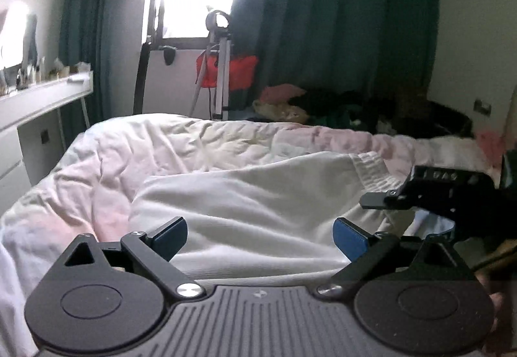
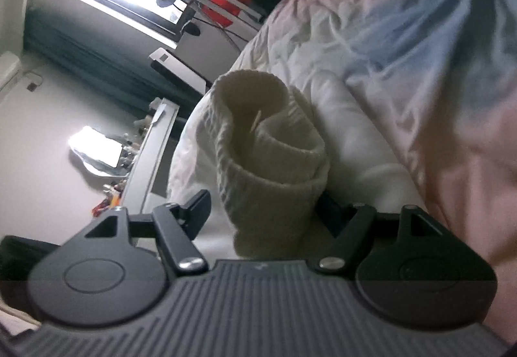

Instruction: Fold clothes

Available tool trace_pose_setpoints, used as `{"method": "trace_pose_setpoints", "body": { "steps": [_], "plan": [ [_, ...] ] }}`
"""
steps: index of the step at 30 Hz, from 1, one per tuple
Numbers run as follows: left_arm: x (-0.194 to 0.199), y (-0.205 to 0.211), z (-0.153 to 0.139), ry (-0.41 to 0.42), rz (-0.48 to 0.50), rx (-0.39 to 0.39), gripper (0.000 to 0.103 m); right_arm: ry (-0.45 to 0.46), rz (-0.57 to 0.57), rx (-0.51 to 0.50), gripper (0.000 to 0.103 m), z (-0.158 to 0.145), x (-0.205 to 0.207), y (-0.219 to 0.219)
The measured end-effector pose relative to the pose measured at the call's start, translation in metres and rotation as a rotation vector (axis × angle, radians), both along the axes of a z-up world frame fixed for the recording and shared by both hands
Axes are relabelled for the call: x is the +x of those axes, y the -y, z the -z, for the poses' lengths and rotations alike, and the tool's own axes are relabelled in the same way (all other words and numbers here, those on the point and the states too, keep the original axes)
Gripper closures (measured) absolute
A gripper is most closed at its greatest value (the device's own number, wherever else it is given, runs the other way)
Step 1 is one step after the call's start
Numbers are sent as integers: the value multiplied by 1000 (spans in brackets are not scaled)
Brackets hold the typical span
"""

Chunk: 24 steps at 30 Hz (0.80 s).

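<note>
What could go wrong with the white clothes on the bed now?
1. The left gripper is open and holds nothing, so the flat white garment may stay half folded.
2. In the right wrist view the ribbed white cloth bunches up between the right gripper's fingers; it might flop open or snag.

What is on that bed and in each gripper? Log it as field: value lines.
surface: bed with a wrinkled pale cover
garment: white garment spread on the cover
left gripper: open, nothing between its pads, hanging over the garment
right gripper: jaws wide, the garment's ribbed edge stands between them; a grip cannot be confirmed
other clothes: dark and pink pile at the bed's far edge
background: tripod by the window
</note>
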<state>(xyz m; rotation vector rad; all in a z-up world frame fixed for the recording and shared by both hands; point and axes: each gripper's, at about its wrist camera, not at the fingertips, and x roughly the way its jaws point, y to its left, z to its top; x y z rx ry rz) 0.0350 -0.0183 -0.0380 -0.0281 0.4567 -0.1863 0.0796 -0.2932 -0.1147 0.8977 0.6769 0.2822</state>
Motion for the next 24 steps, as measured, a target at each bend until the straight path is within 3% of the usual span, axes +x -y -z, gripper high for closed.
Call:
{"method": "trace_pose_setpoints", "body": {
  "steps": [4,7,11,14,18,20,22,24],
  "plan": [
    [3,-6,2,-11,-42,15,5,17,20,-74,31,3,8,-8],
    [7,-9,4,-25,-61,-11,5,-16,22,-146,51,9,11,-11],
    [11,-14,7,-30,-81,-28,5,-1,42,-176,60,0,4,-9],
    [12,-20,11,-38,-98,-42,5,88,58,-207,64,-17,-6,-13],
    [11,-29,11,-45,-114,-93,5,262,104,-153,64,-45,-22,-2],
    [13,-32,13,-64,-122,-107,5,286,164,-177,64,-47,-26,10],
    [15,-33,16,-84,-141,-101,5,222,223,-196,64,-37,-24,28],
    [18,-34,20,-106,-158,-94,5,85,241,-138,64,-14,-15,47]
  ]
}}
